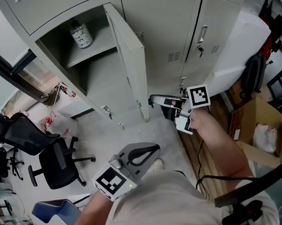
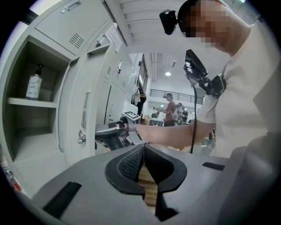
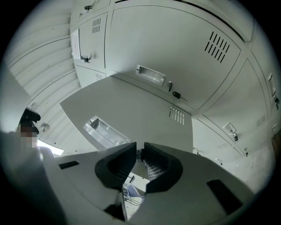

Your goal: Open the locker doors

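The grey lockers fill the upper head view. One tall locker door [image 1: 129,54] stands swung out, and its compartment shows a shelf with a white bottle [image 1: 80,34]. My right gripper [image 1: 152,101] is at this door's free edge, low down, its jaws closed on that edge. From the right gripper view the door panel [image 3: 131,110] rises straight out of the right gripper [image 3: 140,154]. The left gripper [image 1: 152,150] hangs close to my body, shut and empty. Seen from the left gripper [image 2: 142,151], the open door [image 2: 83,105] and the right gripper [image 2: 107,132] lie ahead.
Two closed locker doors [image 1: 165,34] [image 1: 216,27] stand right of the open one. A black office chair [image 1: 59,162] is on the floor at left. A cardboard box [image 1: 258,128] and a black bag [image 1: 253,74] sit at right. People [image 2: 169,107] stand far off.
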`<state>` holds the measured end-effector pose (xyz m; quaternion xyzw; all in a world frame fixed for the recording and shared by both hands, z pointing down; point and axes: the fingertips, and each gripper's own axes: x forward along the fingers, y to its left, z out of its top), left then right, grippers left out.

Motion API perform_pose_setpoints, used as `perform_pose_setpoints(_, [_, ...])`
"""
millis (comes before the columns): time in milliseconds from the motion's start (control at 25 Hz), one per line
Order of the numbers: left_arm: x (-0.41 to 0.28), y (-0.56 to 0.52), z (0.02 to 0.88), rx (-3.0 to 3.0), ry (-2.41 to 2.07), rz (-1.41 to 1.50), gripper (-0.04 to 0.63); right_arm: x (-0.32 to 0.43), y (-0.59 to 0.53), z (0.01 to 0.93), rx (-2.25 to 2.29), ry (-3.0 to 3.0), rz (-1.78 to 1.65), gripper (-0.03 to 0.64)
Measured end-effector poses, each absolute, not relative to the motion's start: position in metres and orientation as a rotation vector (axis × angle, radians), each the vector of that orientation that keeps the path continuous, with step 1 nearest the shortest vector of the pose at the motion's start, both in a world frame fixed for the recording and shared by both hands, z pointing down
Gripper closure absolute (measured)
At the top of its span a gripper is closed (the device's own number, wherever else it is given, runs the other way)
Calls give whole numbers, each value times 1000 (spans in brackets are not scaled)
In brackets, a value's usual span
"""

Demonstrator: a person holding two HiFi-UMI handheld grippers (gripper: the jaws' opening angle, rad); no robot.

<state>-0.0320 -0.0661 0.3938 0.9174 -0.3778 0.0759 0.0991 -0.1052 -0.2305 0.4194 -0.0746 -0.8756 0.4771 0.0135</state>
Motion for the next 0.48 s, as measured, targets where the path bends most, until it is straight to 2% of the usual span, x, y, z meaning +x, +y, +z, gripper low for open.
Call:
perform_pose_setpoints(280, [-27,-64,397,2703,-1125,231,583,-99,-233,416,-231,-2759,1475,574])
perform_pose_setpoints(360, [-24,-65,397,2709,-1118,227,583,-99,-233,414,-236,-2768,1480,527])
perform_pose_setpoints(480, [-21,-66,397,2720,-1107,229,583,-97,-236,411,-221,-2786,1478,517])
